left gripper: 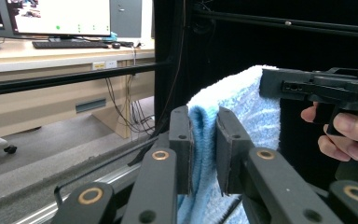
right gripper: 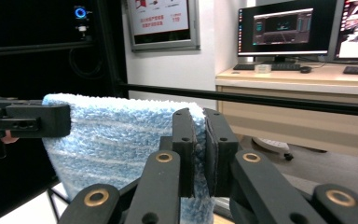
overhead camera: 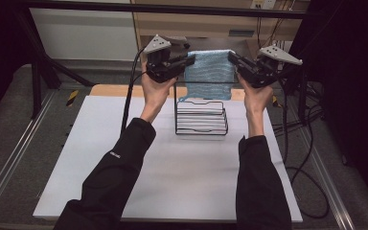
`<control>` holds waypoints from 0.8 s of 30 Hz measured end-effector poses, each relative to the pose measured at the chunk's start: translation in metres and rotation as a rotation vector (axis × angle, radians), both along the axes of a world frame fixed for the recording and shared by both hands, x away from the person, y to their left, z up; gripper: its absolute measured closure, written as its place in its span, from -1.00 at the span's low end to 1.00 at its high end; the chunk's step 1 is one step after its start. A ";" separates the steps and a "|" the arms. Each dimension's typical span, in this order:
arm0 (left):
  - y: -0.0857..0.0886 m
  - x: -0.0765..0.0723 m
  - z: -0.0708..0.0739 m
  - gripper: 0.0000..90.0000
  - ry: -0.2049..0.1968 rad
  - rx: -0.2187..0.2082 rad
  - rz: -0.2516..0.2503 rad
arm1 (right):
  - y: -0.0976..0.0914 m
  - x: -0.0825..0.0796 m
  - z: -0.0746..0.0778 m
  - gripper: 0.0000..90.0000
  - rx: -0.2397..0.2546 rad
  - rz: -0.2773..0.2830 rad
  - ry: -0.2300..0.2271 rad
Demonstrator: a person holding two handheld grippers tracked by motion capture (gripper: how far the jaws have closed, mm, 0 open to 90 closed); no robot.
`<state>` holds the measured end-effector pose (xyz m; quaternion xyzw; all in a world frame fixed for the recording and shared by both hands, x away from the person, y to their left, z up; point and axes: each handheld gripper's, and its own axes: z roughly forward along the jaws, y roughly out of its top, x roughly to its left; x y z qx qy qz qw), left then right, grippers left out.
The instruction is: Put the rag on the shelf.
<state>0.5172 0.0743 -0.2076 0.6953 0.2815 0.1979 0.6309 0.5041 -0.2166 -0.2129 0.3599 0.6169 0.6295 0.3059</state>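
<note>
A light blue towel [overhead camera: 210,73] hangs stretched between my two grippers, above a black wire rack [overhead camera: 200,117] on the white table. My left gripper [overhead camera: 190,60] is shut on the towel's upper left corner. My right gripper [overhead camera: 231,58] is shut on its upper right corner. In the left gripper view the towel [left gripper: 247,107] passes between the jaws of the left gripper [left gripper: 204,130], and the other gripper [left gripper: 317,88] holds its far end. In the right gripper view the right gripper [right gripper: 199,135] pinches the towel [right gripper: 116,144] edge tight.
The wire rack stands mid-table toward the back, with upright dividers. A wooden board edge [overhead camera: 120,90] lies behind the white table surface [overhead camera: 172,172]. Black frame bars [overhead camera: 163,8] cross above. Cables [overhead camera: 306,163] trail at the right. Desks with monitors [right gripper: 284,28] stand beyond.
</note>
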 end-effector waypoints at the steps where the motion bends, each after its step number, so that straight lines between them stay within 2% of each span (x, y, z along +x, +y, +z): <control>1: 0.000 -0.001 -0.001 0.73 0.001 0.000 0.000 | 0.000 -0.002 -0.001 0.88 -0.006 0.002 -0.001; 8: 0.007 -0.009 -0.007 0.73 0.007 0.009 -0.017 | 0.002 -0.012 -0.006 0.87 -0.019 0.027 -0.003; 12: 0.010 -0.015 -0.009 0.73 -0.005 0.015 -0.035 | 0.003 -0.018 -0.010 0.86 -0.016 0.044 -0.008; 20: 0.015 -0.022 -0.019 0.71 0.008 0.030 -0.073 | 0.002 -0.030 -0.016 0.85 -0.060 0.073 -0.012; 24: 0.014 -0.027 -0.023 0.71 0.010 0.046 -0.083 | 0.000 -0.034 -0.019 0.85 -0.062 0.080 -0.010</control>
